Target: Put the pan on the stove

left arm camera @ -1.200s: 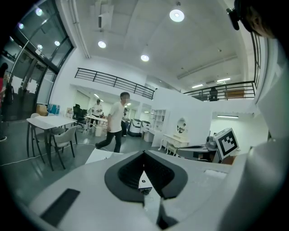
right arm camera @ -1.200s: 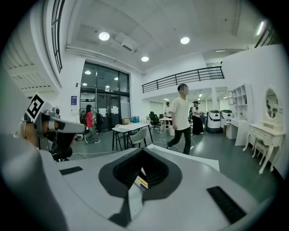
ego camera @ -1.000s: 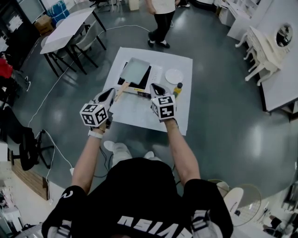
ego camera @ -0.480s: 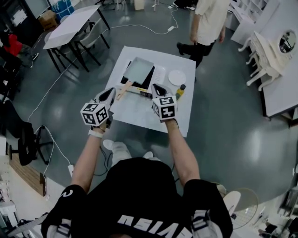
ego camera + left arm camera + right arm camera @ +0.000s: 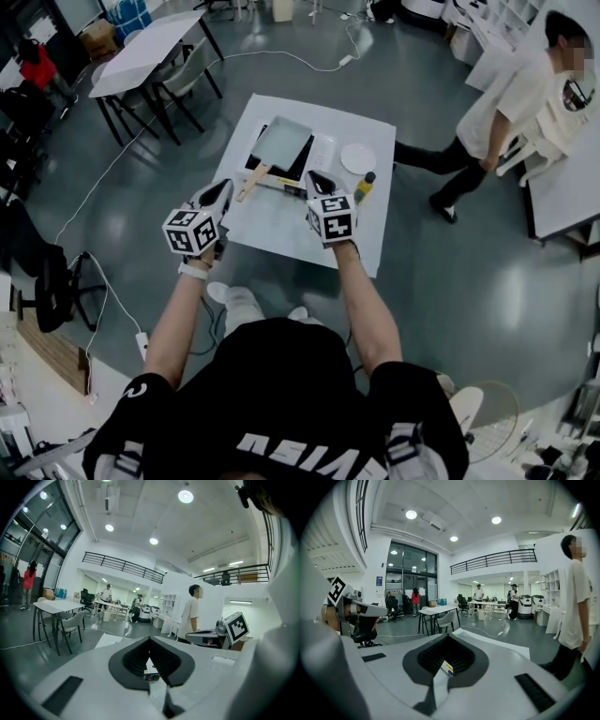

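In the head view, the pan (image 5: pixel 281 142) lies on the stove (image 5: pixel 298 169) at the far side of the white table (image 5: pixel 281 220), its wooden handle (image 5: pixel 248 182) slanting toward the near left. A plate (image 5: pixel 356 157) sits just right of the stove, with a bottle (image 5: pixel 361 185) near it at the table's right edge. The left gripper (image 5: pixel 223 186) hangs over the table's near left edge, close to the handle's end but apart from it. The right gripper (image 5: pixel 313 176) hangs above the stove's near right corner. A person (image 5: pixel 525 94) stands on the floor at the upper right. In the left gripper view, the left gripper (image 5: pixel 150 641) has its jaws pressed together with nothing between them; the right gripper (image 5: pixel 236 626) shows at the right, and the person (image 5: pixel 192 613) stands beyond. In the right gripper view, the right gripper (image 5: pixel 448 639) likewise has its jaws together and empty; the left gripper (image 5: pixel 337 591) shows at the left and the person (image 5: pixel 574 602) at the right.
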The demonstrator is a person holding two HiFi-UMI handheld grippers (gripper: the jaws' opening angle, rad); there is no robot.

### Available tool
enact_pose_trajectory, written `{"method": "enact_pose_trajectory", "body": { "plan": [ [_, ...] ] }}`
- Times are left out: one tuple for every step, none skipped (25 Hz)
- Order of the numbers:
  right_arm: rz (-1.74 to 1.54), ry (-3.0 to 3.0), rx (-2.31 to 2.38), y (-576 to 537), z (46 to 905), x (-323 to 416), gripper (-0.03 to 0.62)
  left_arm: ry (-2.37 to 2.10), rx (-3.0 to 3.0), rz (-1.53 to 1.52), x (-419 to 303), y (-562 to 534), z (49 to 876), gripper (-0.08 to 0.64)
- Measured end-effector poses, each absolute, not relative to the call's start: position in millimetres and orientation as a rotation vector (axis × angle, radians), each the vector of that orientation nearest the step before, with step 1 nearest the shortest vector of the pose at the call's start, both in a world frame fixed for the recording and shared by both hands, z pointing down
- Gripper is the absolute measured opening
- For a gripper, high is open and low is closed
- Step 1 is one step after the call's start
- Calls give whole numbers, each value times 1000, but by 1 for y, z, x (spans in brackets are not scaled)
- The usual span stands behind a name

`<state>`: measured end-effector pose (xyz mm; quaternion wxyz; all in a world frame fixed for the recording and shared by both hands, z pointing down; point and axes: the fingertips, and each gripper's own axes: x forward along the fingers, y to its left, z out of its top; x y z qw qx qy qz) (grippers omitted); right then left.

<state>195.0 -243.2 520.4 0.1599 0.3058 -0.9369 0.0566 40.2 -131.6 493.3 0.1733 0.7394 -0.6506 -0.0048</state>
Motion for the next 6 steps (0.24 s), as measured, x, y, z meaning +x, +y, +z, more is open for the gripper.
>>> {"method": "enact_pose_trajectory", "body": {
  "plan": [
    [162,-2675,875,-243,521,195,-3,-1845,2098,-15,40,-131,493,-2],
    [161,-2673,876,-243,521,195,-3,-1846,2098,-16,39,-131,493,-2],
    [161,-2672,877,-243,522,195,-4,-1846,2099,-16,39,-131,493,-2],
    [161,-2671,879,-244,522,195,-3,-1847,2100,-16,38,-131,494,-2],
    [161,-2670,880,-244,523,195,-3,-1848,2101,-16,37,-131,494,-2],
    [161,-2670,882,-244,524,194,-3,-1849,2101,-16,36,-131,495,-2]
  ]
}}
